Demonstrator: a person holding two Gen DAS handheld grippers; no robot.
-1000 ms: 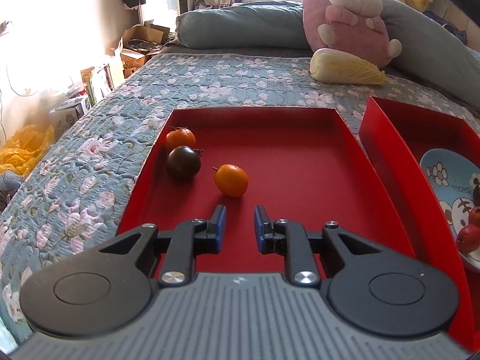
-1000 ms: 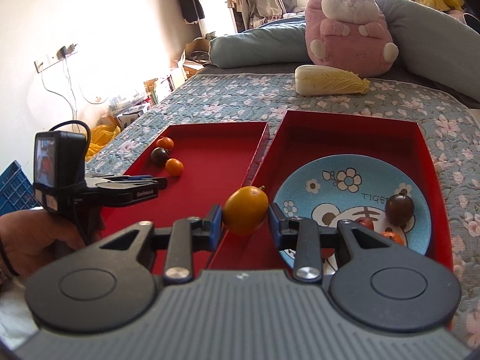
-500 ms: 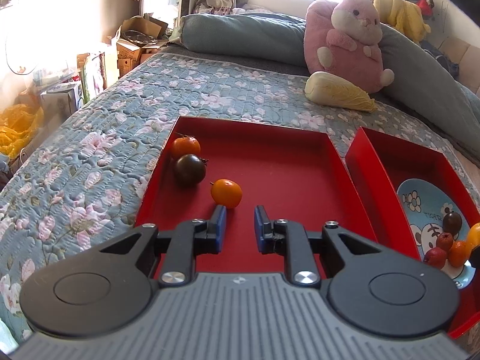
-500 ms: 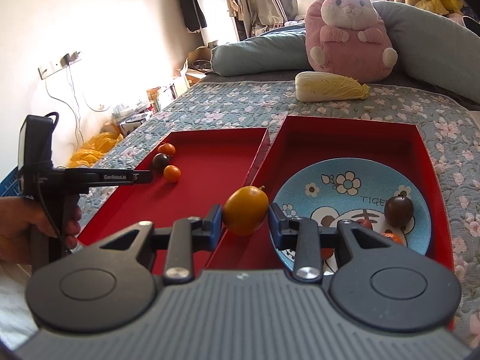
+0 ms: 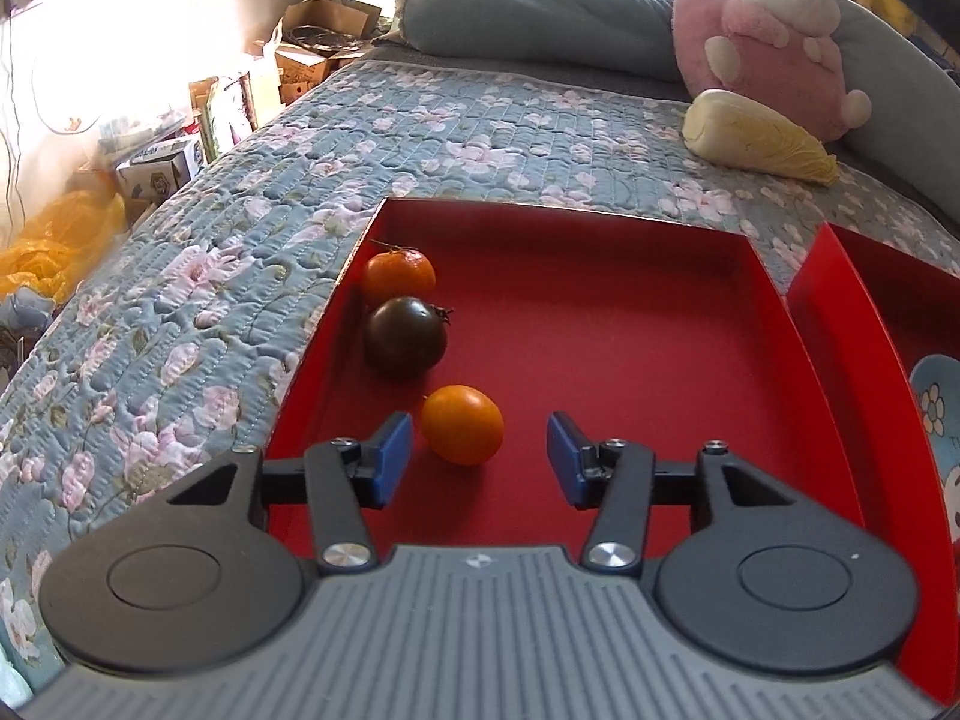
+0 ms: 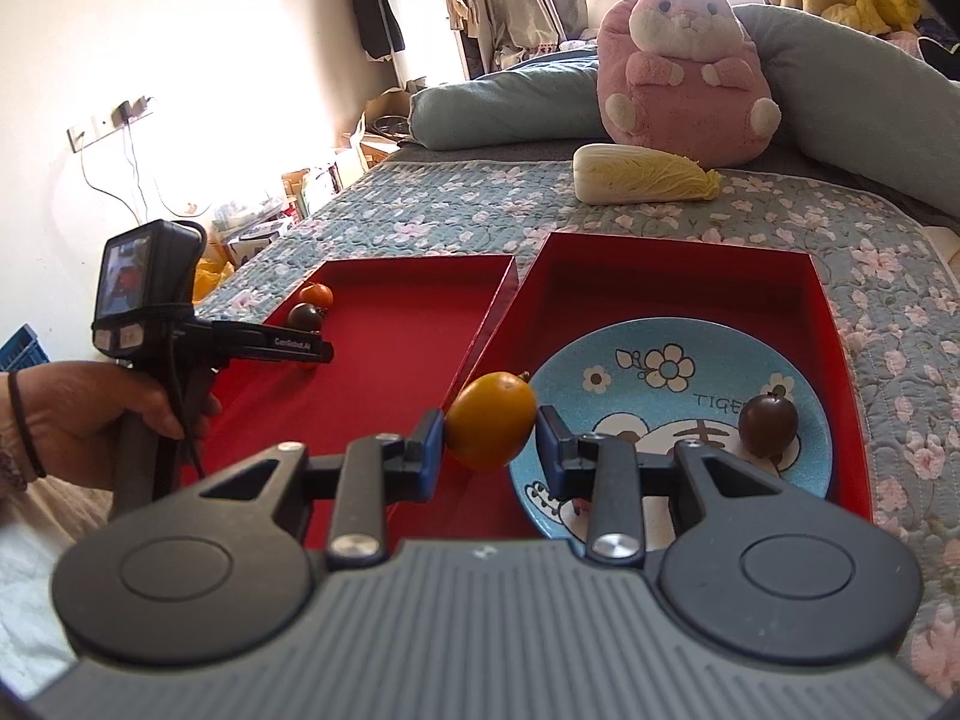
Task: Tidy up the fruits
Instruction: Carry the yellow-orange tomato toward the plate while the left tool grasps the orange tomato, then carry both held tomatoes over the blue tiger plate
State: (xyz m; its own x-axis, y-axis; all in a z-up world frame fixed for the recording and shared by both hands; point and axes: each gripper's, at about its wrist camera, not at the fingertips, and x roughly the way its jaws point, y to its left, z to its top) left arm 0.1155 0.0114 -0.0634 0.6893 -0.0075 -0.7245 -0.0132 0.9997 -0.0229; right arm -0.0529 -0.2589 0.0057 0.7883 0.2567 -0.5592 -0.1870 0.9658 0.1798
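Observation:
My left gripper point(image 5: 479, 459) is open over the left red tray point(image 5: 630, 360). An orange tomato point(image 5: 462, 424) lies between its fingers, close to the left one. A dark tomato point(image 5: 405, 336) and a red-orange tomato point(image 5: 398, 276) lie further back by the tray's left wall. My right gripper point(image 6: 489, 447) is shut on a yellow-orange tomato point(image 6: 491, 429), held above the divide between the two trays. The blue plate point(image 6: 672, 384) in the right red tray point(image 6: 678, 267) holds a dark tomato point(image 6: 768, 424); other fruit there is hidden behind my fingers.
Both trays sit on a floral quilt point(image 5: 240, 276). A cabbage point(image 6: 645, 175) and a pink plush rabbit point(image 6: 687, 69) lie behind the trays. The left hand-held gripper point(image 6: 270, 348) reaches over the left tray. Boxes and clutter stand off the bed's left side point(image 5: 156, 156).
My left gripper has opened wide and moved forward and down, so the orange tomato now sits between its fingers. My right gripper still holds its tomato, shifted slightly.

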